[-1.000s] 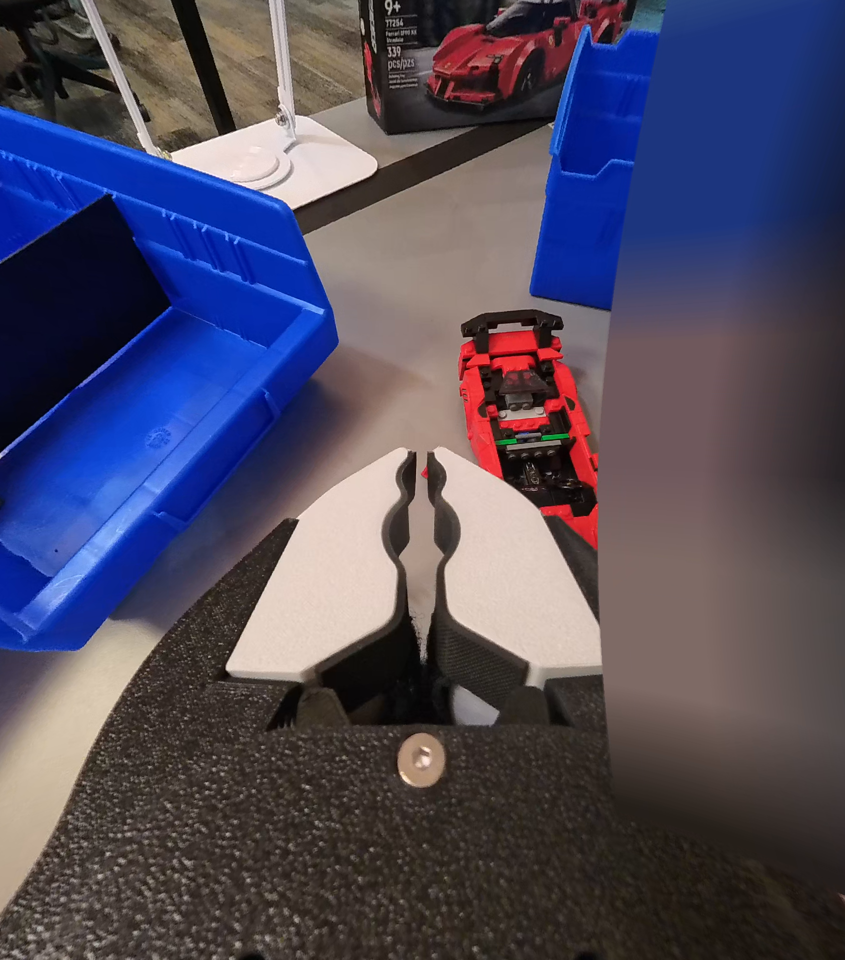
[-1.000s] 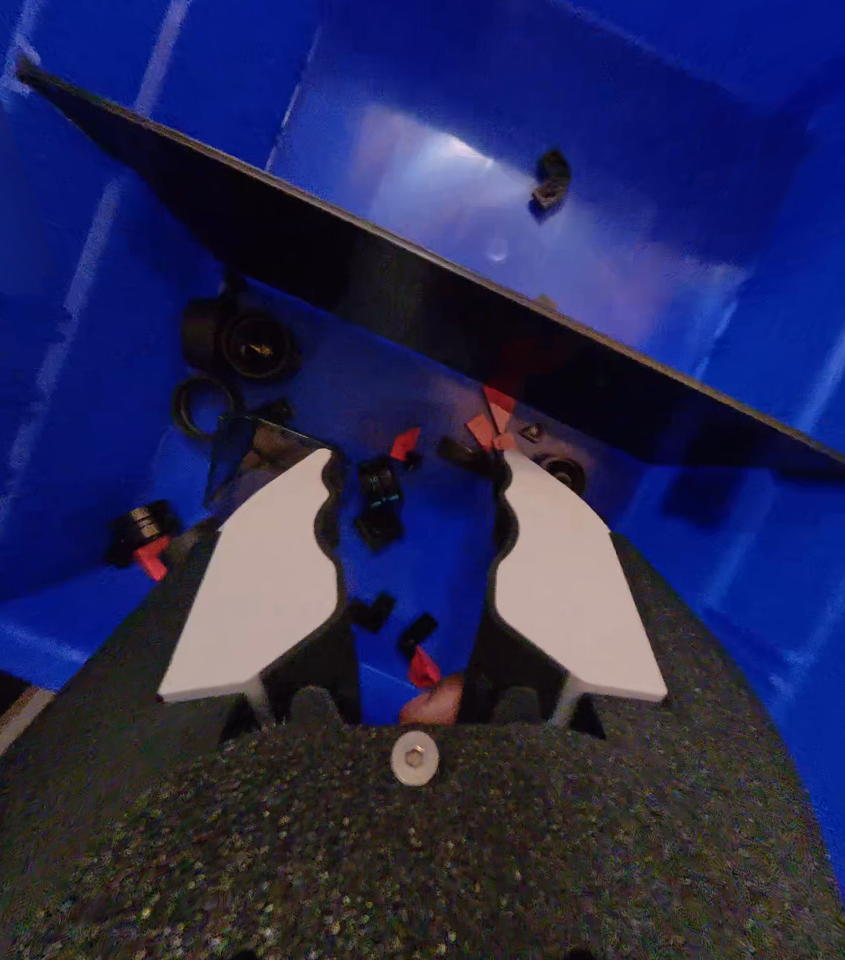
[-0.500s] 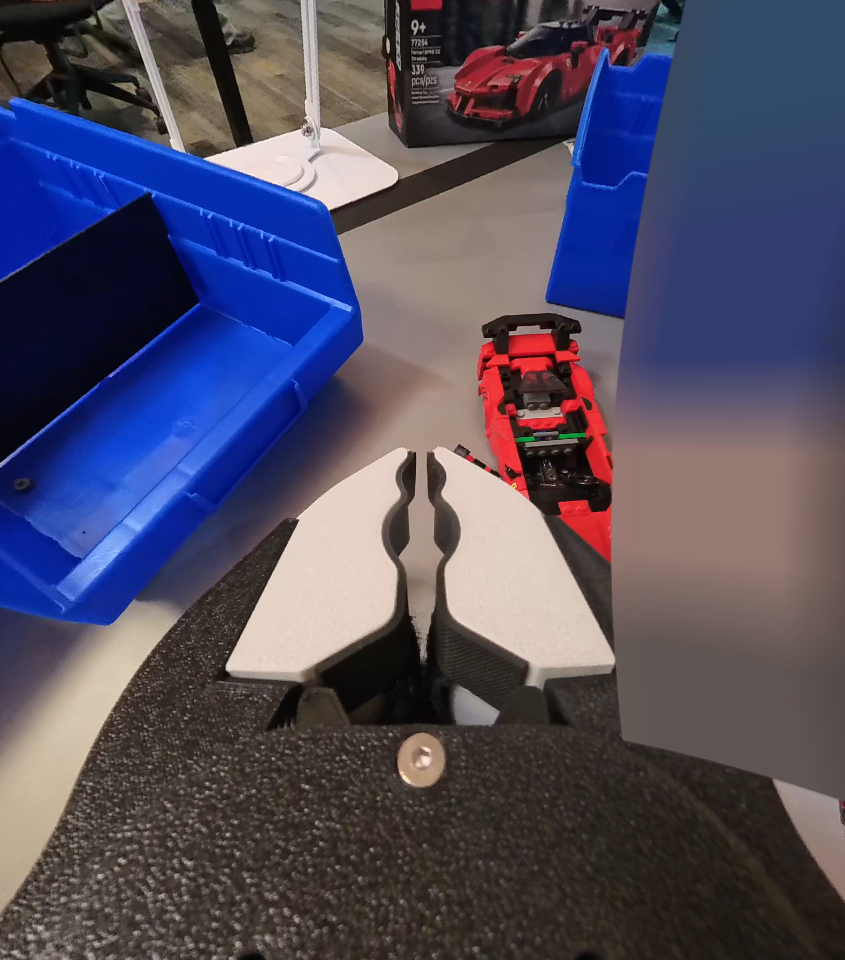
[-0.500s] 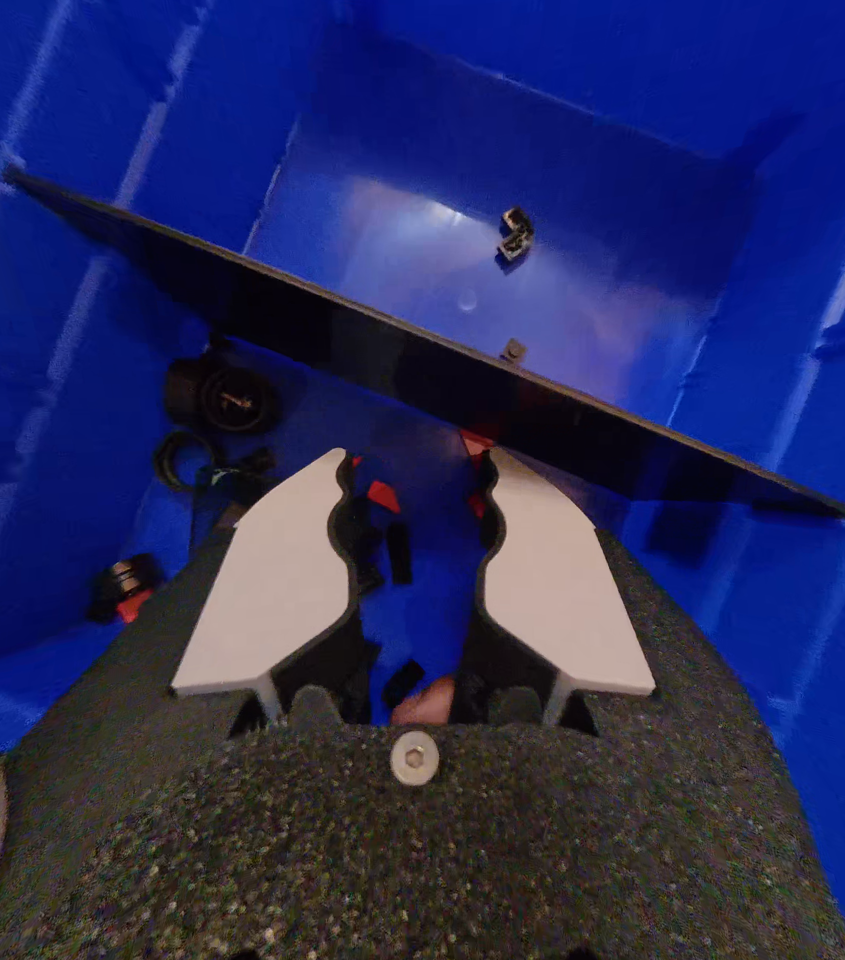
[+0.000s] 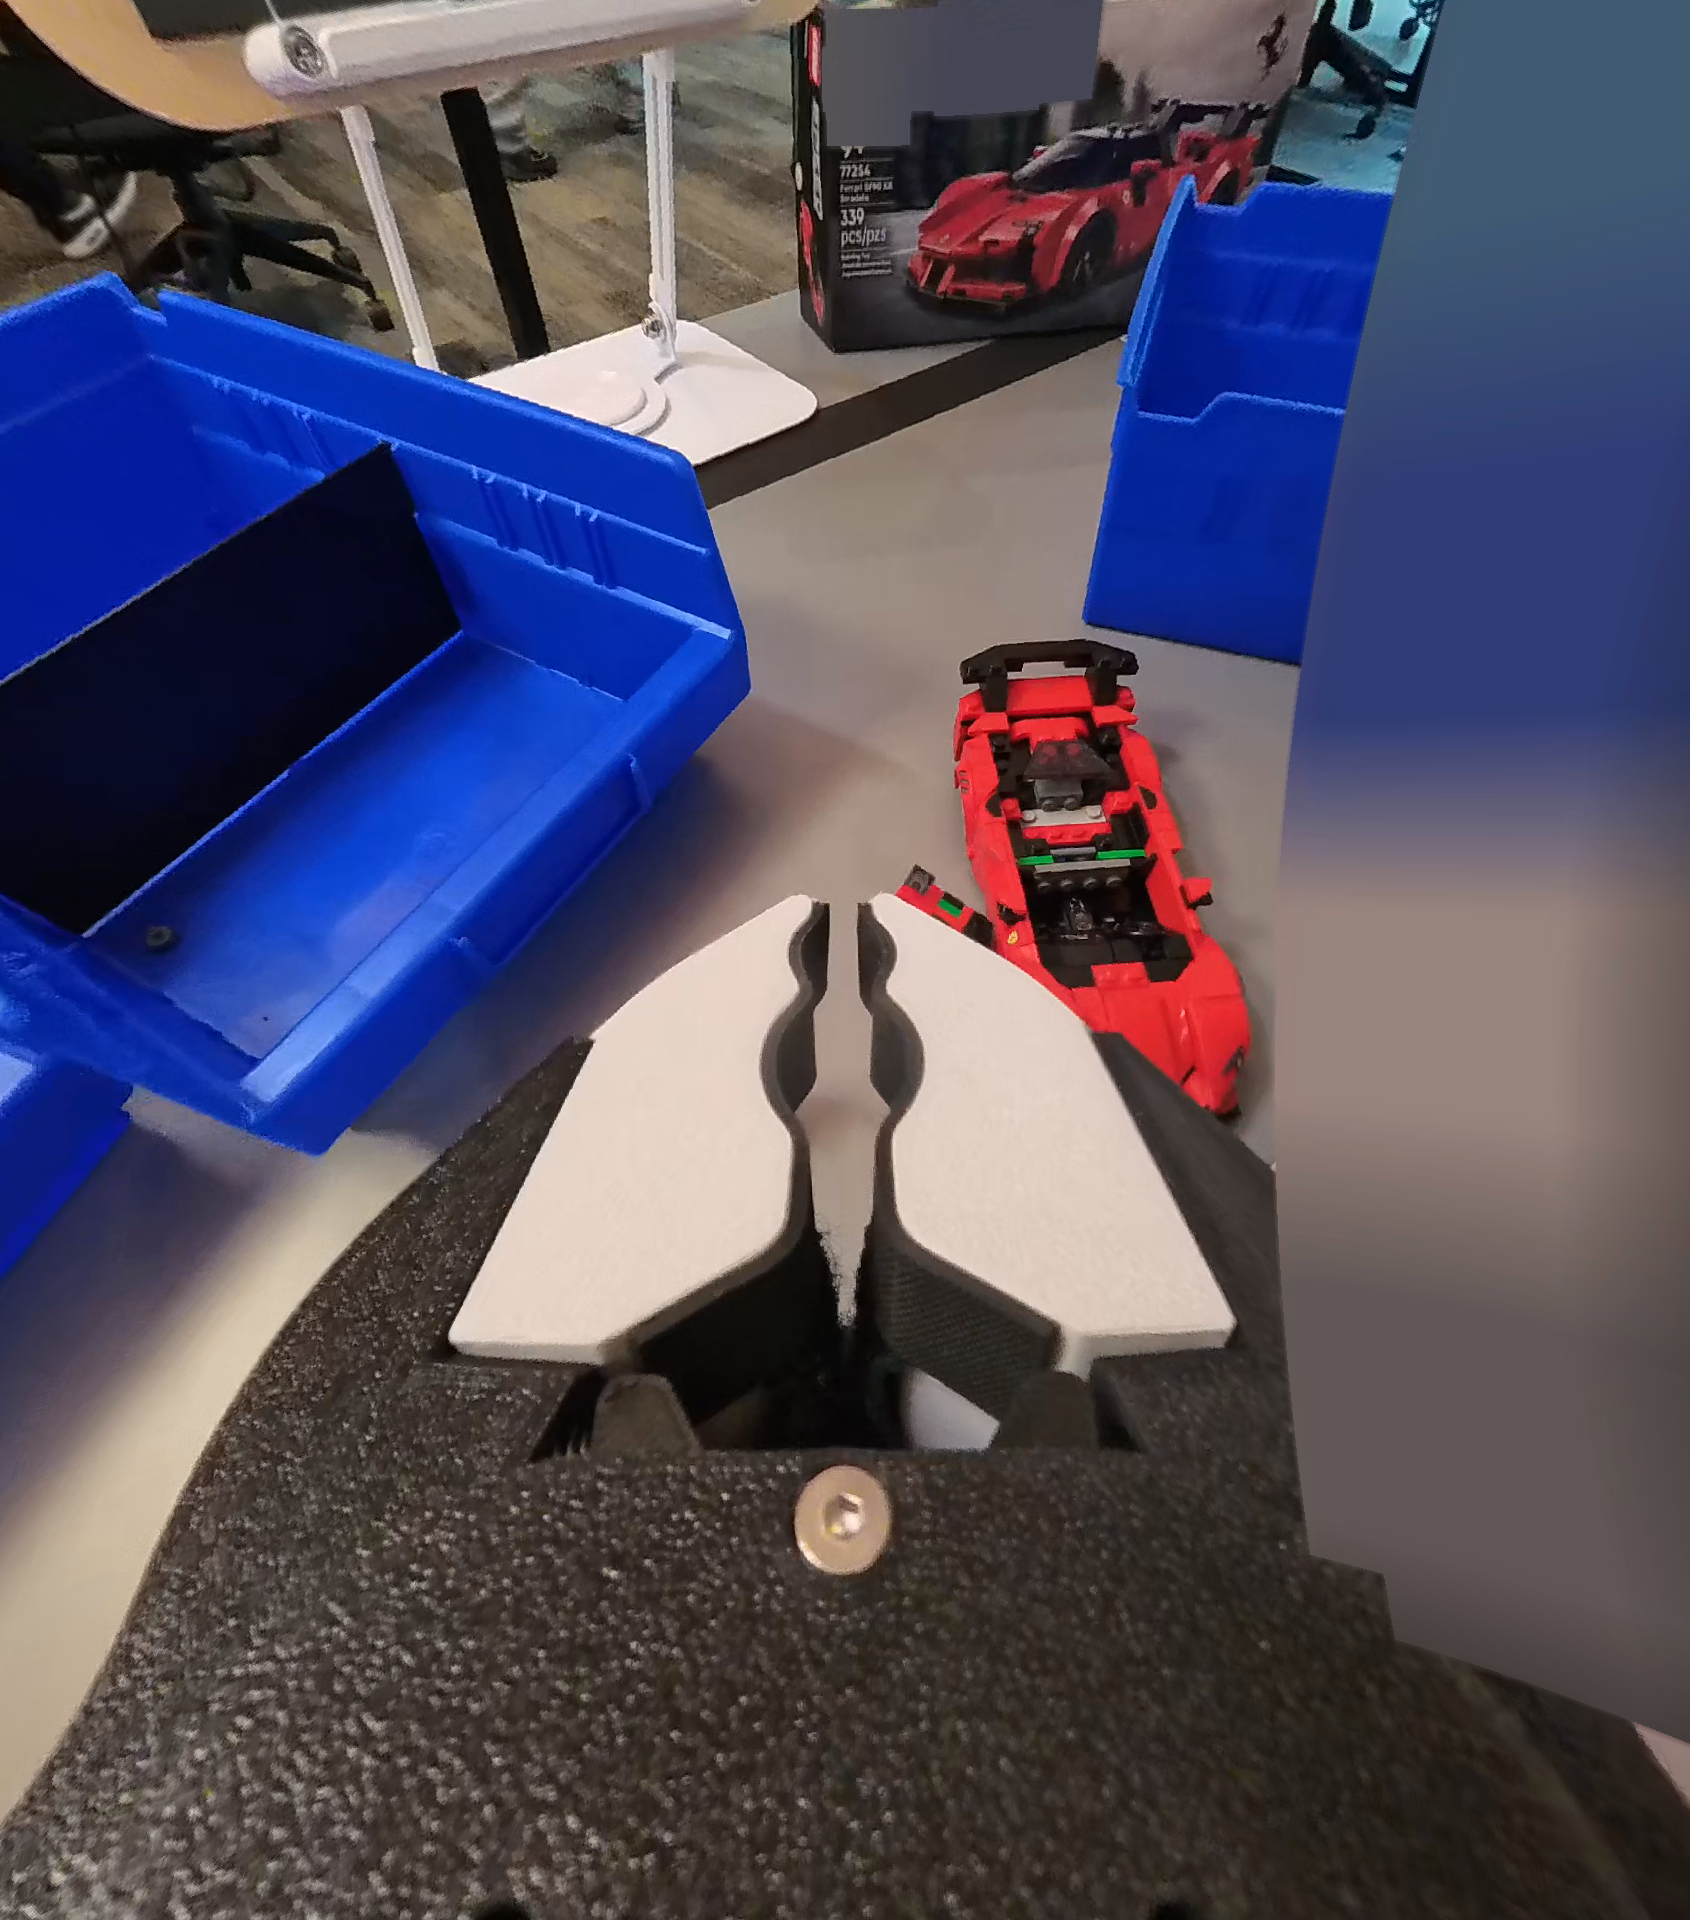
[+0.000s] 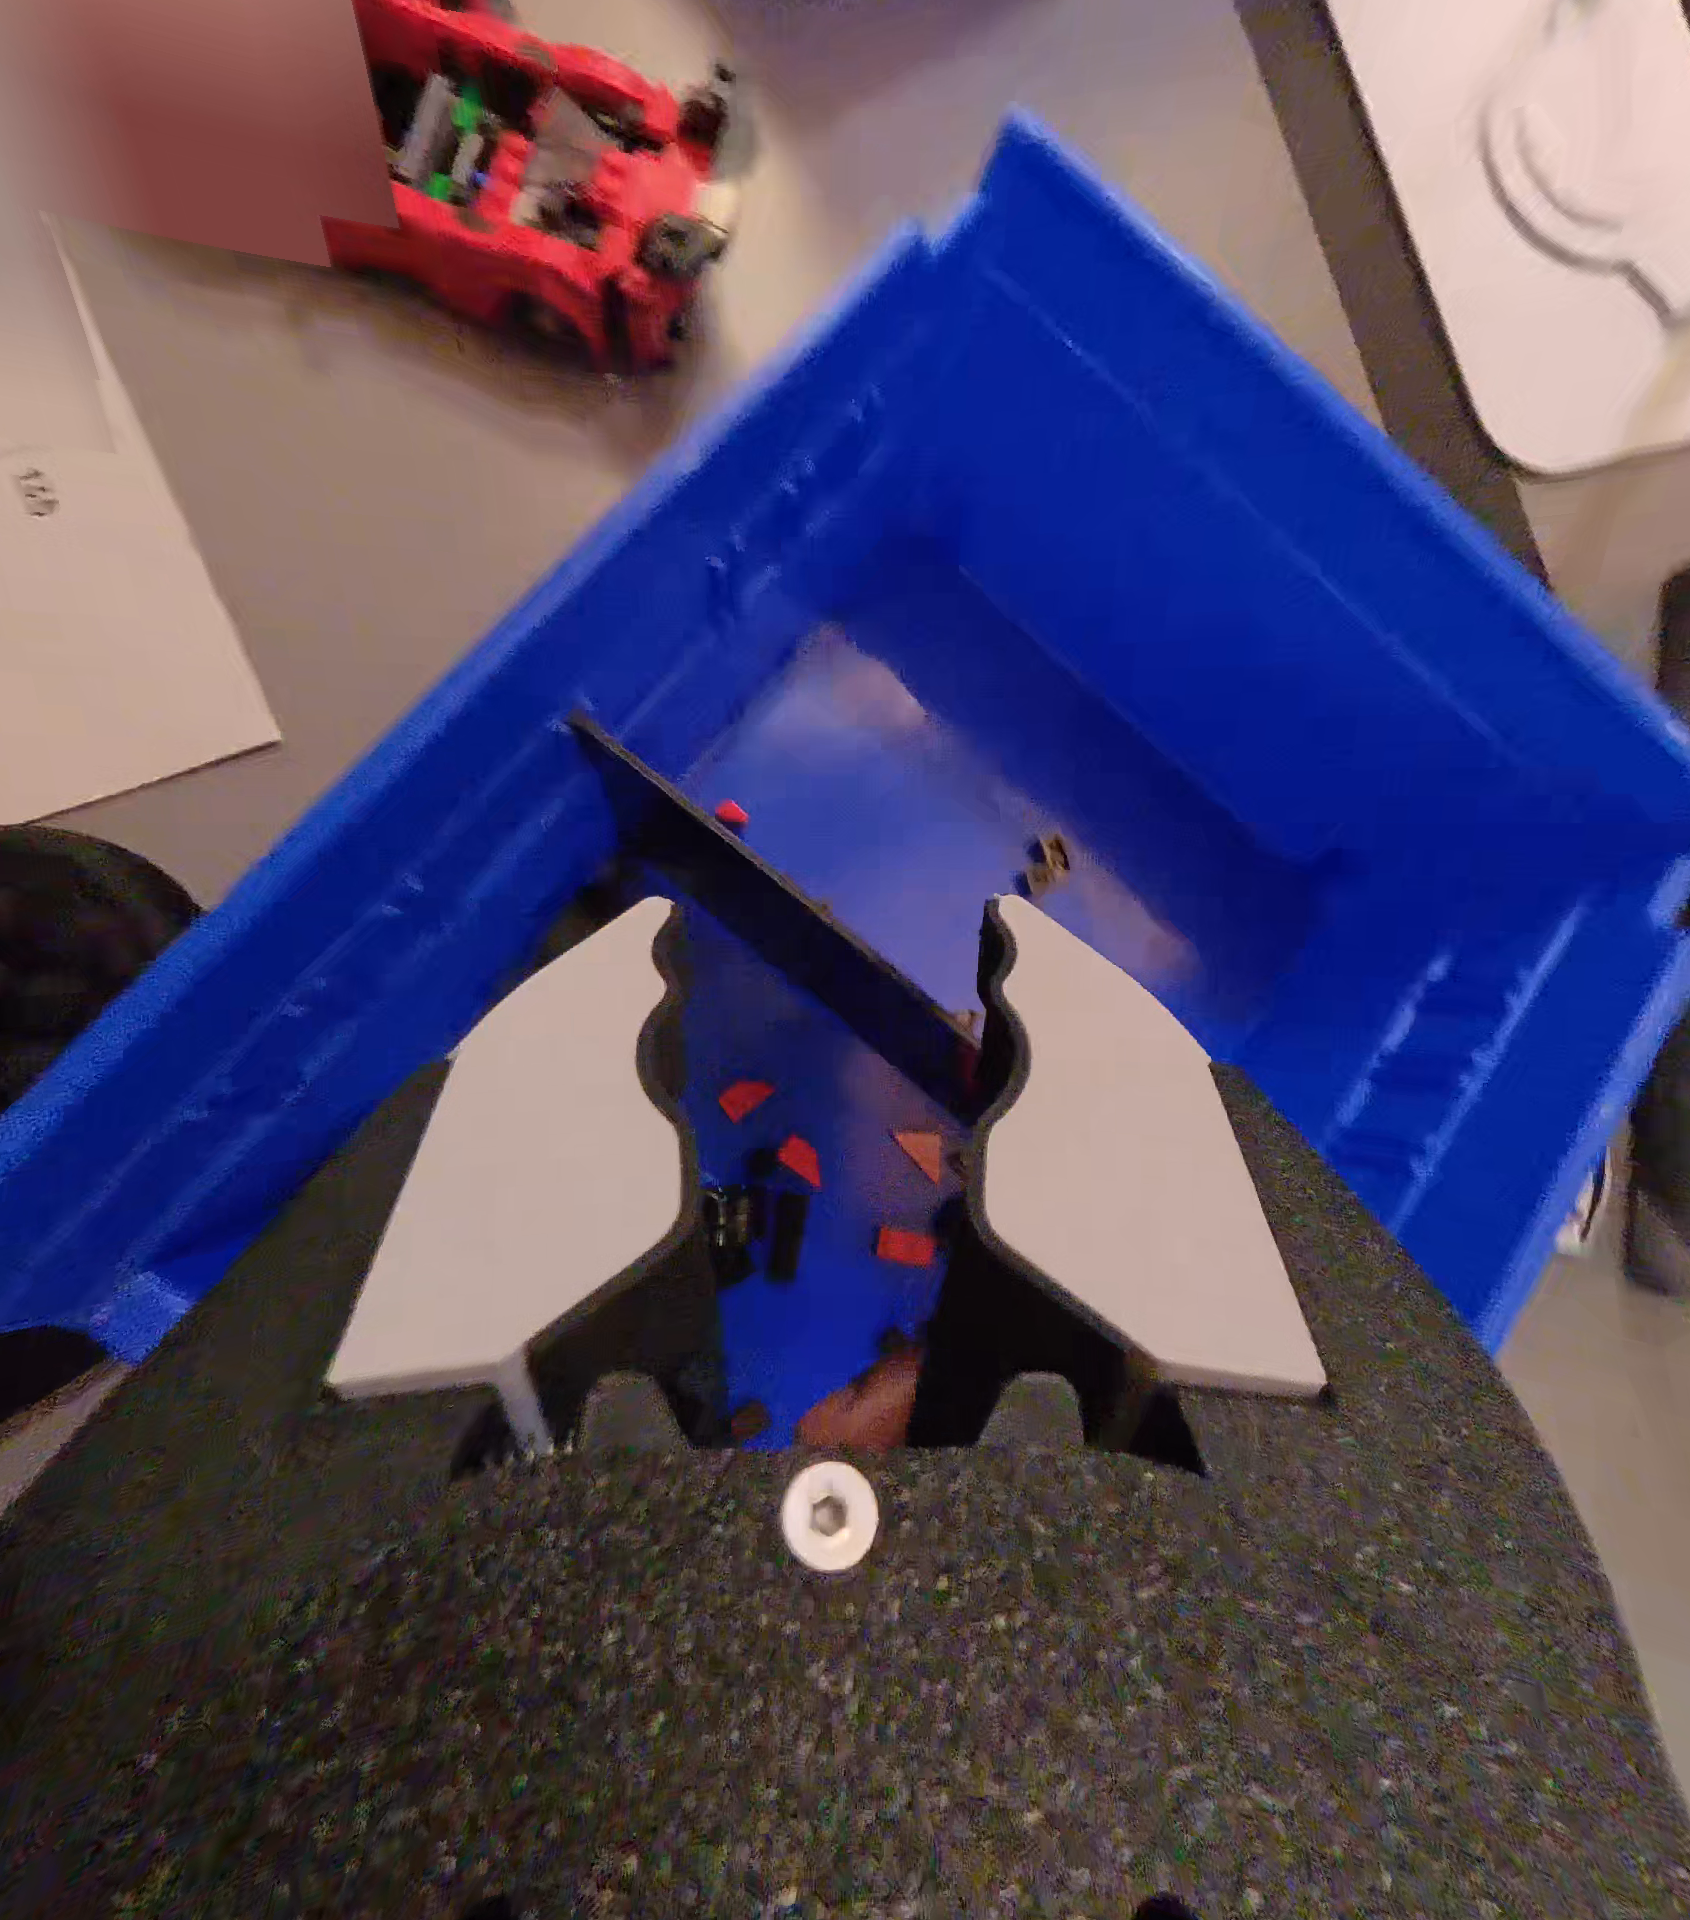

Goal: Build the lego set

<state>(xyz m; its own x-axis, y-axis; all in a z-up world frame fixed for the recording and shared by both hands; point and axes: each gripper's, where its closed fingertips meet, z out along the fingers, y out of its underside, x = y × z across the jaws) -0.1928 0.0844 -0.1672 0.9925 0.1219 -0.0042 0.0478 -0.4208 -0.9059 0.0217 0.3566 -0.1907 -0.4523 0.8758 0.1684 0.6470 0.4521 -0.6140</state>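
The left gripper (image 5: 843, 914) is hovering over the bench (image 5: 882, 582), fingers nearly together, holding nothing, beside the red car (image 5: 1090, 883). The right gripper (image 6: 830, 914) is hanging, fingers wide, above the blue bin (image 6: 1184, 582) of loose pieces (image 6: 799, 1158).

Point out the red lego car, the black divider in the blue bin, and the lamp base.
red lego car (image 5: 1173, 1003): left wrist view, on its red hood.
black divider (image 5: 176, 696): left wrist view, on its flat face.
lamp base (image 5: 716, 400): left wrist view, on its white plate.
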